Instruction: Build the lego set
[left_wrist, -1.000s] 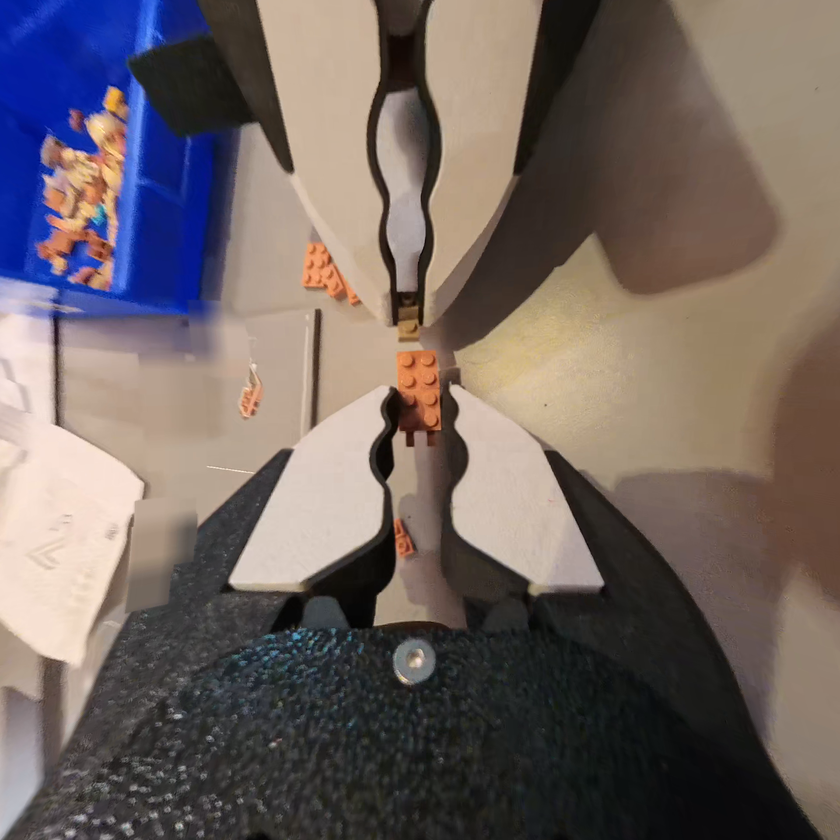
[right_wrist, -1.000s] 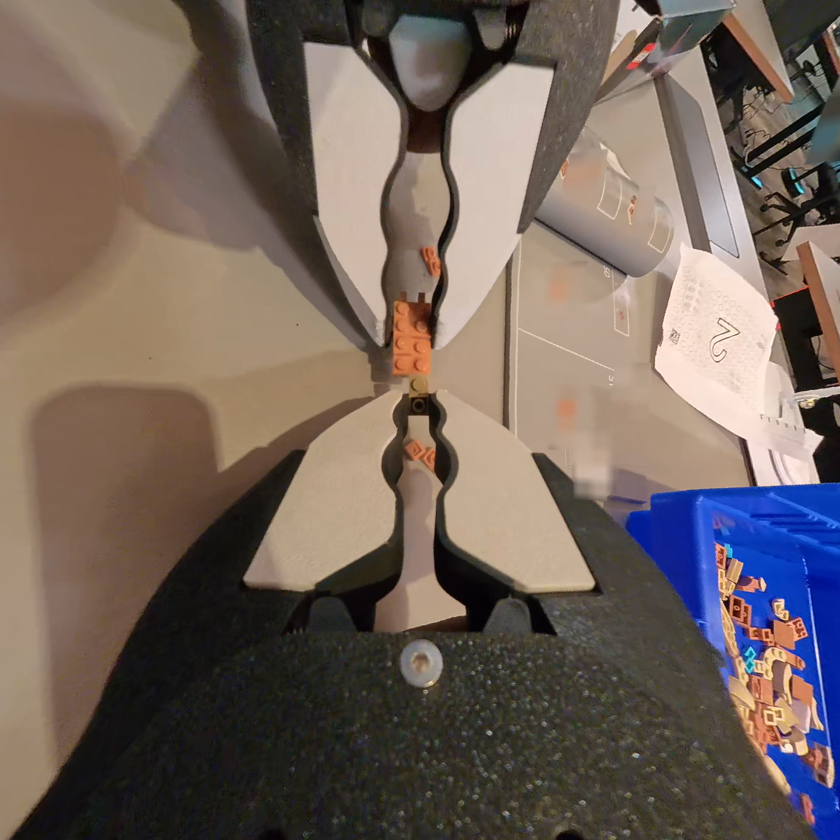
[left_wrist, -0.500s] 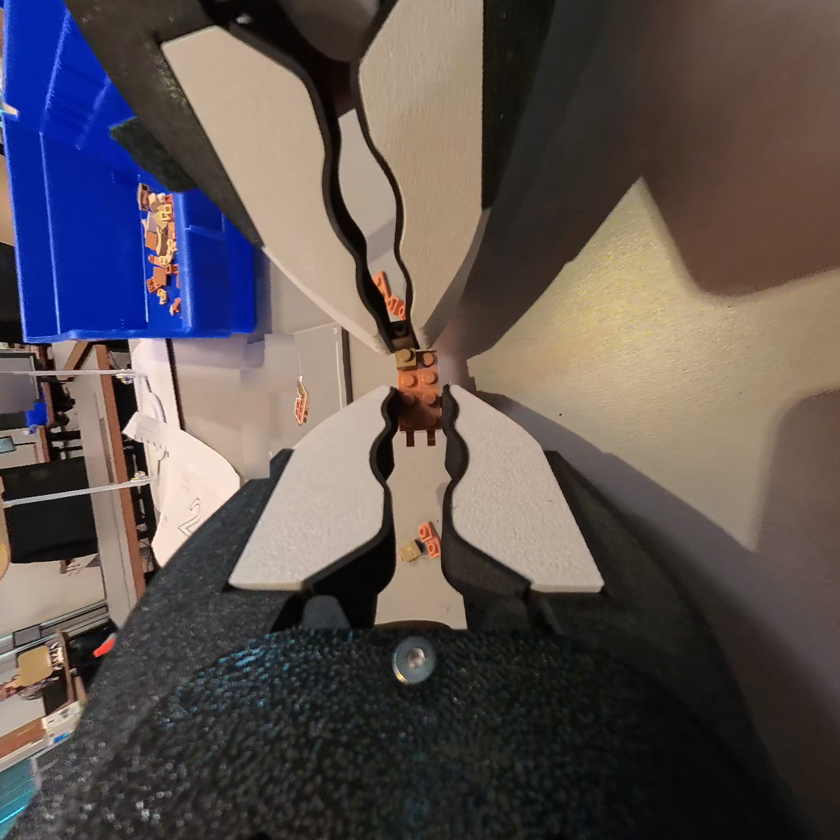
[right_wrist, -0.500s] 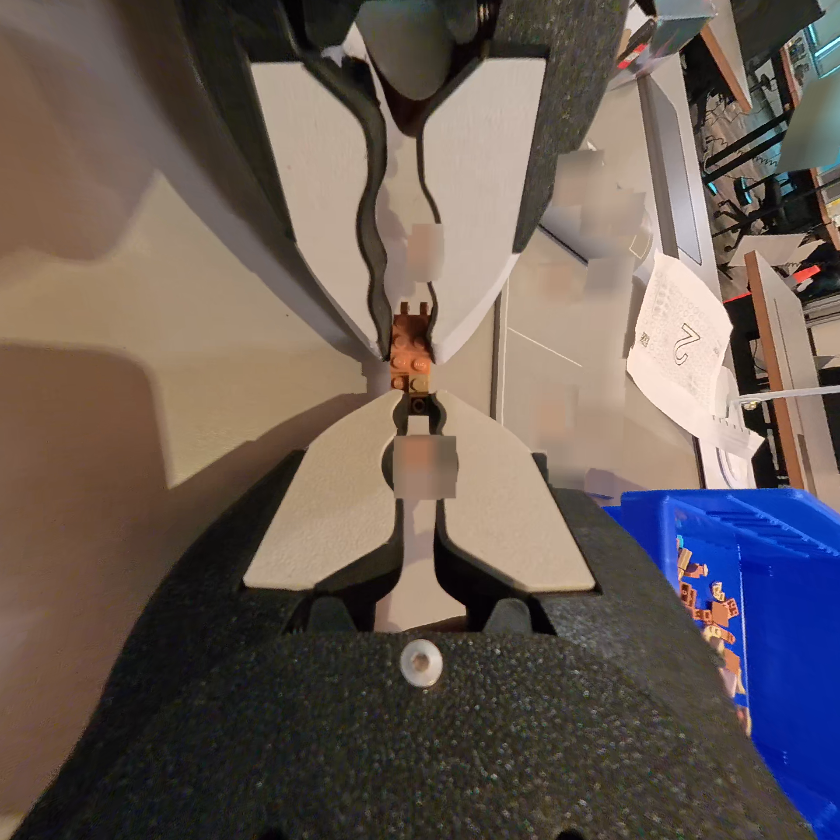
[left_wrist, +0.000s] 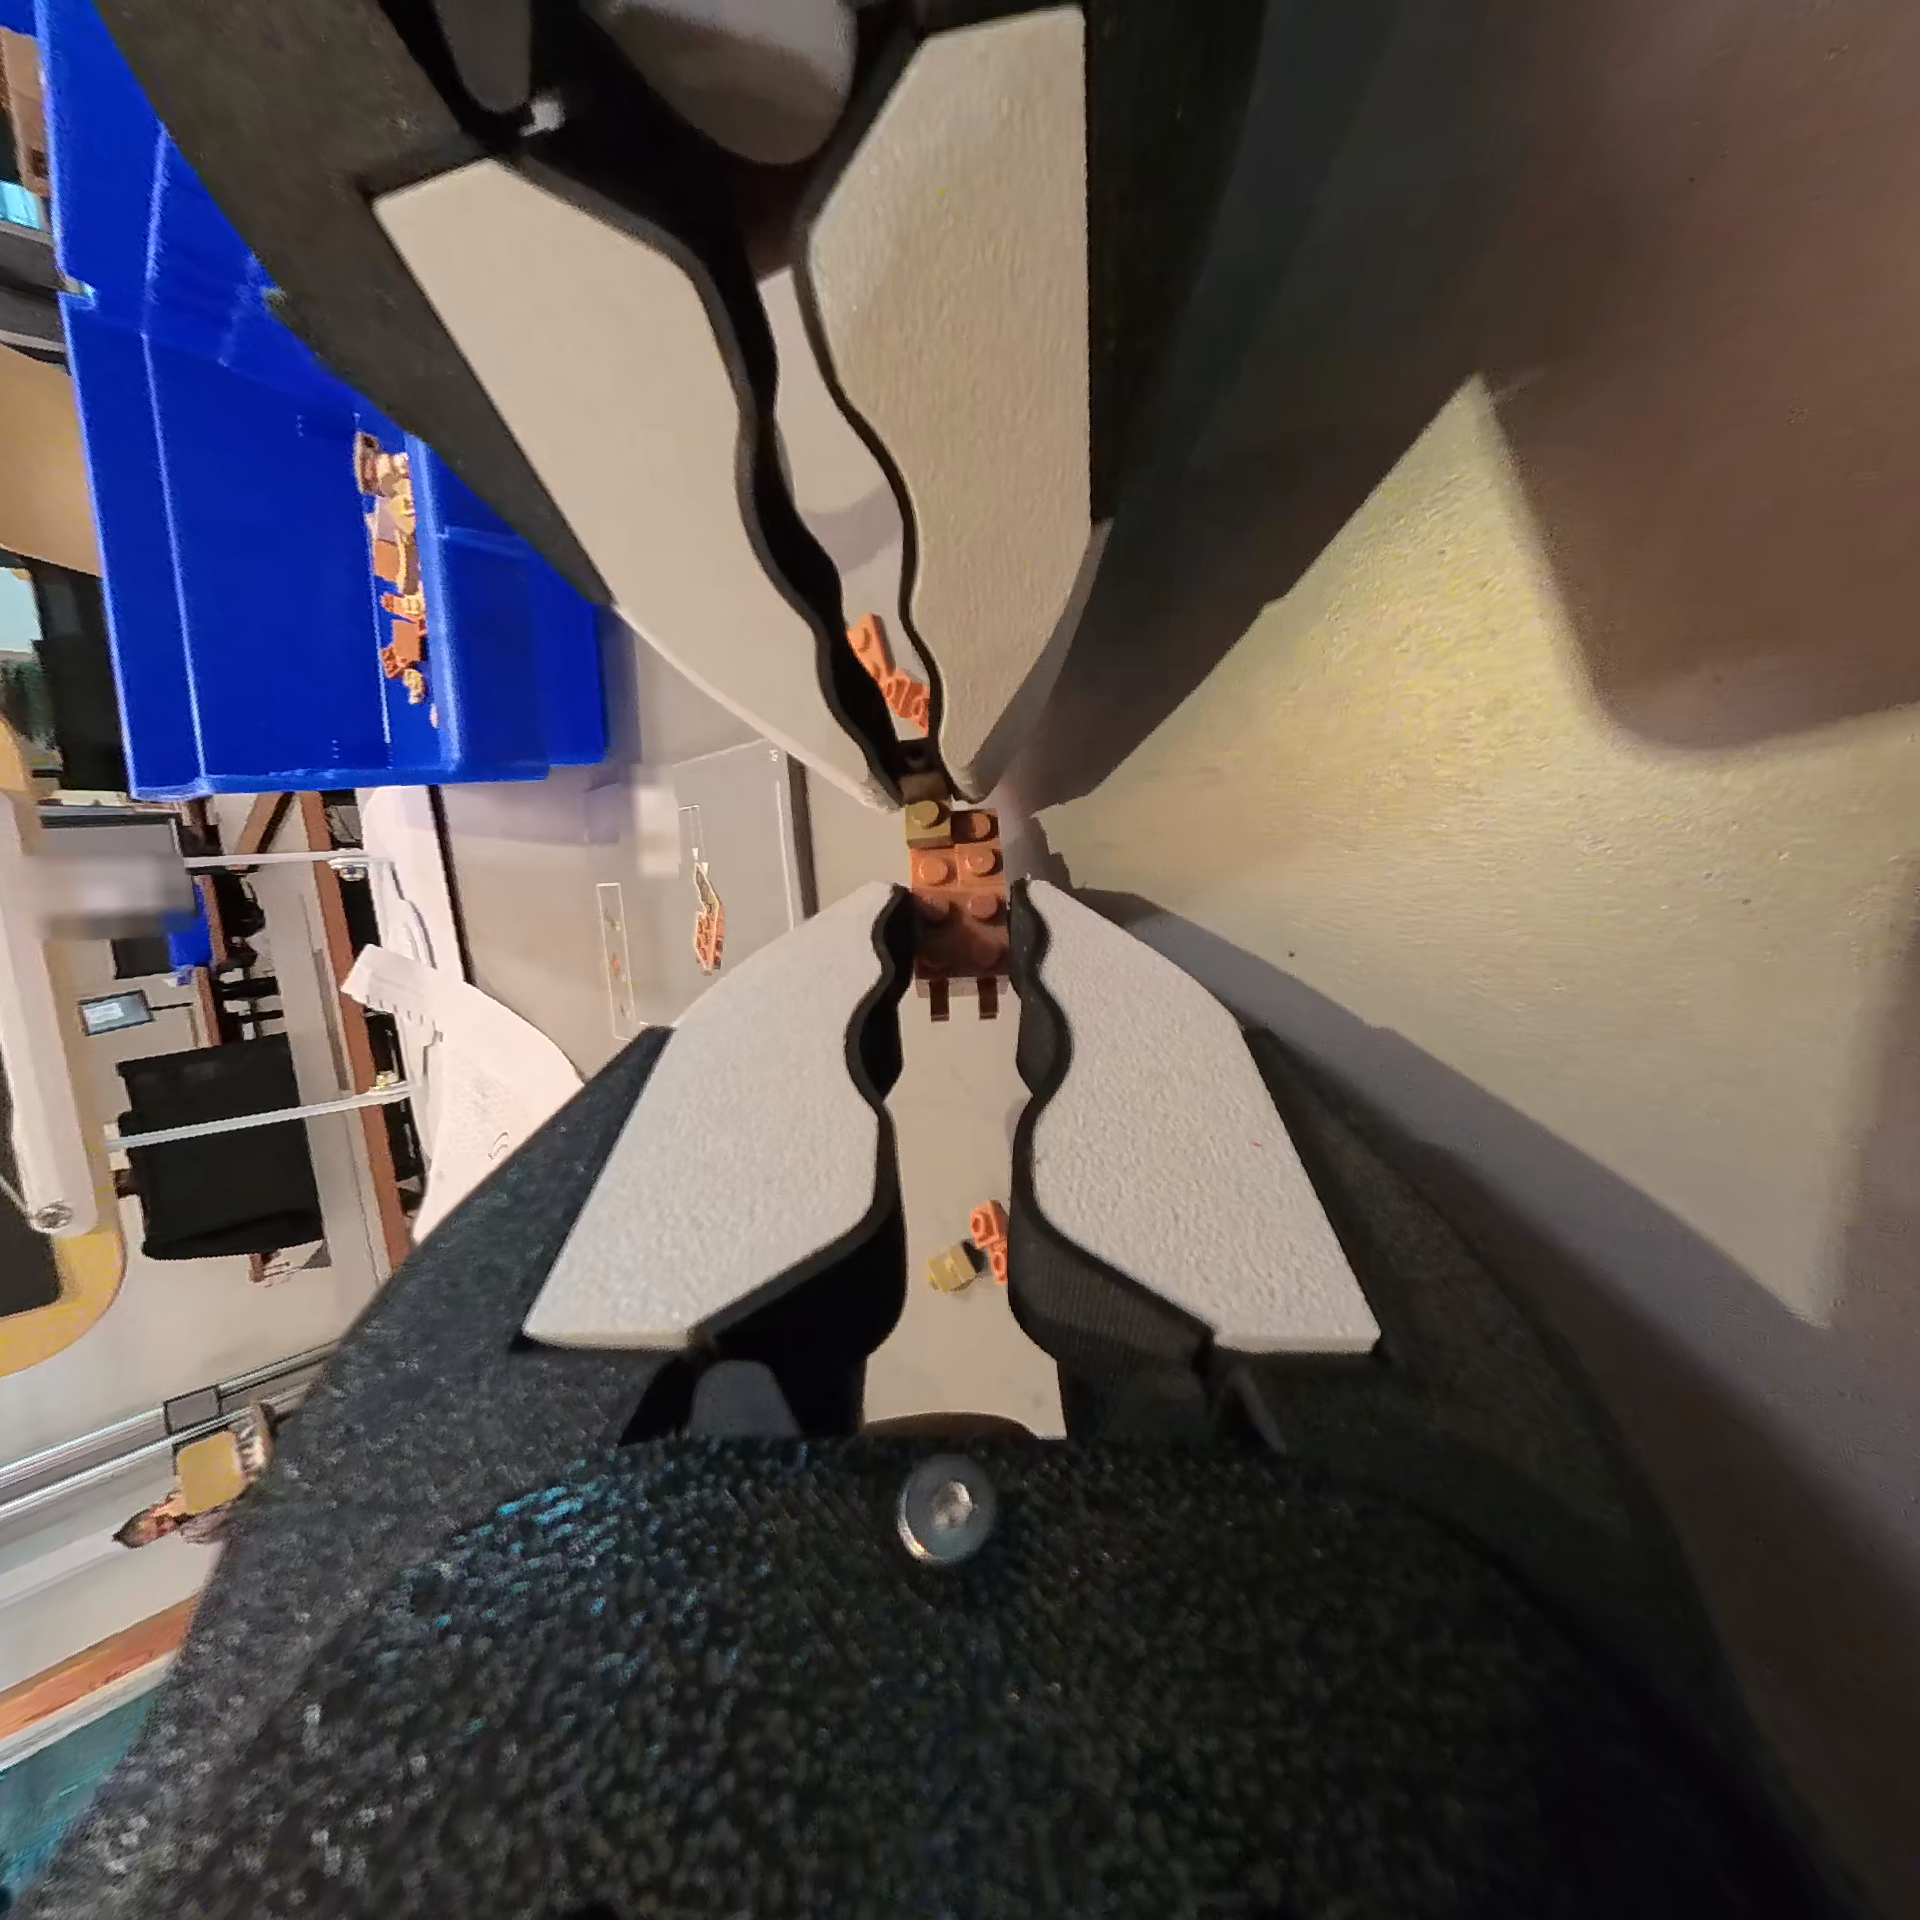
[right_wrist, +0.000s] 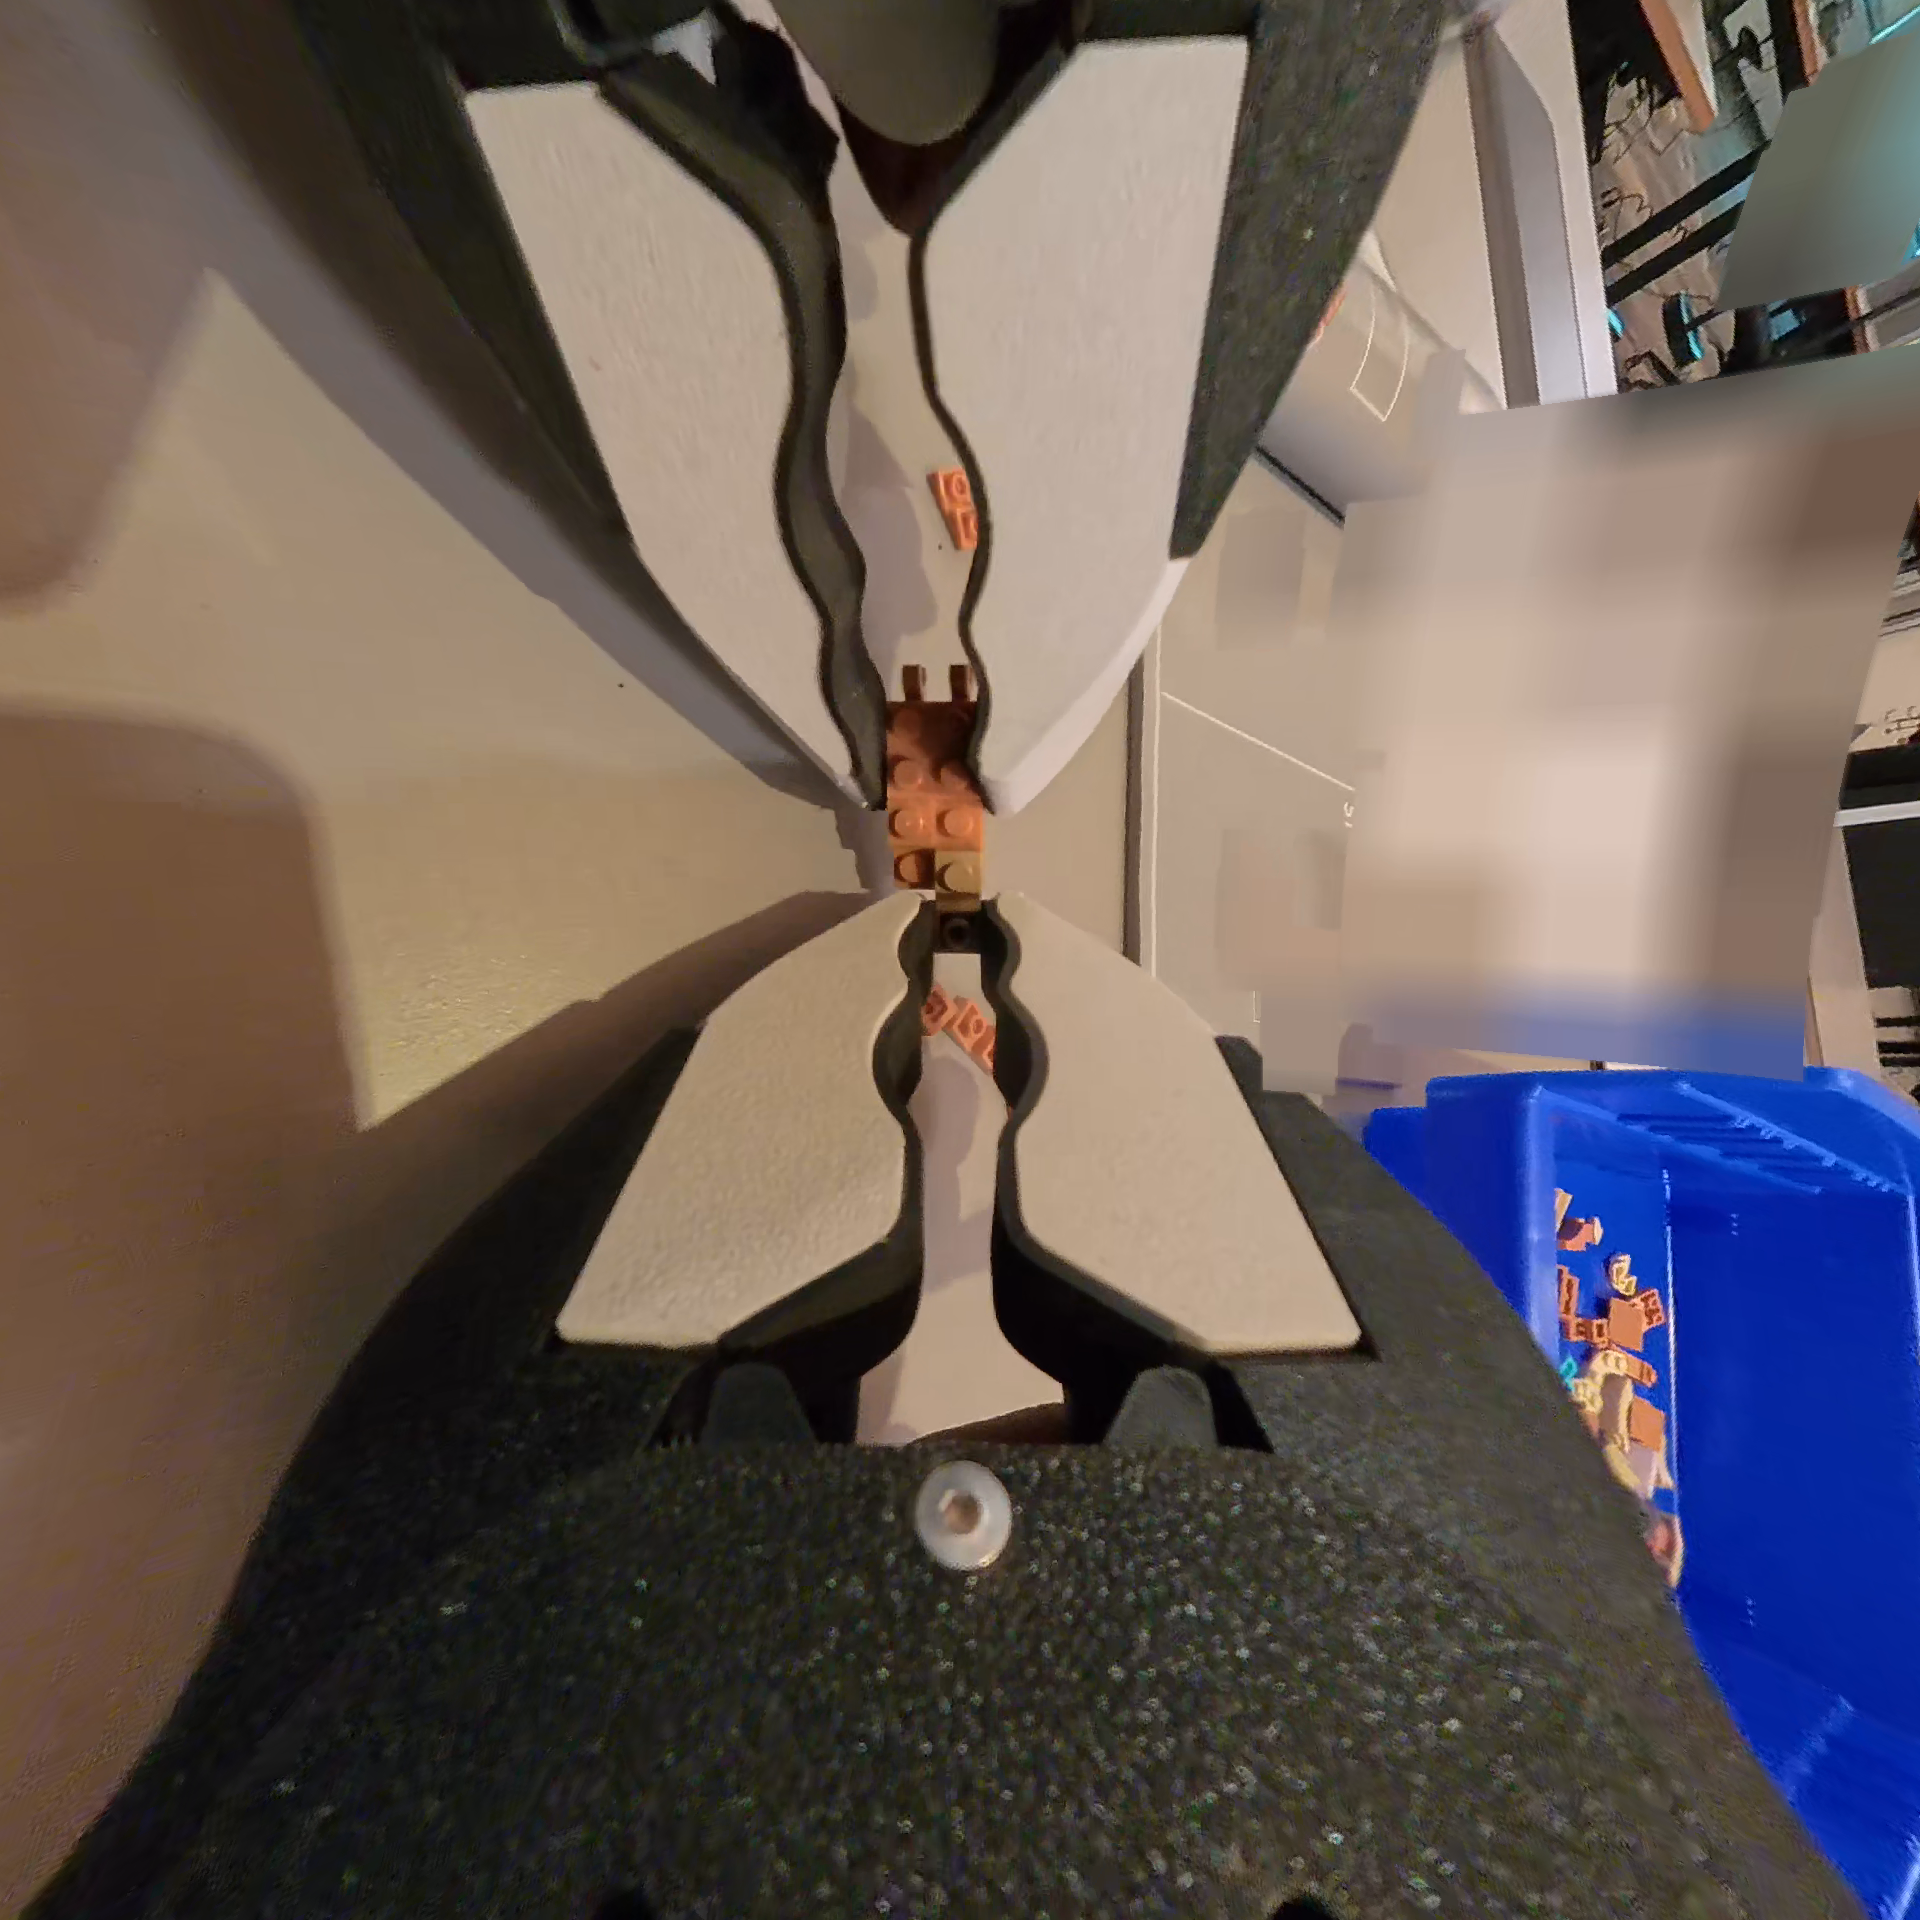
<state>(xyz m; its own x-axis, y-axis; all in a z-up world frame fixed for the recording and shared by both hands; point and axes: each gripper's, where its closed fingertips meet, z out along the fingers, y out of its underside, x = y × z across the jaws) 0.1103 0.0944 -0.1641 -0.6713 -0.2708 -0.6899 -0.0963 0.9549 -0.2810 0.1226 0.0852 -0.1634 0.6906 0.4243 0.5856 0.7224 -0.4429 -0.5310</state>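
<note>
A blue plastic bin (left_wrist: 260, 582) stands at the far left in the left wrist view, and low on the right in the right wrist view (right_wrist: 1766, 1351). A heap of small orange, brown and tan bricks (right_wrist: 1610, 1340) lies in one of its compartments. The cream tabletop (left_wrist: 1455, 831) meets a grey mat (left_wrist: 727, 821). On the mat are a pair of loose orange plates (right_wrist: 961, 1023), another orange plate (right_wrist: 956, 504) farther off, and a small tan piece (left_wrist: 954, 1270) just beside it. A white paper sheet (left_wrist: 488, 1081) lies at the left, near a clear stand bearing an orange piece (left_wrist: 709, 920). Beyond the table is a dark chair (left_wrist: 218, 1143).
</note>
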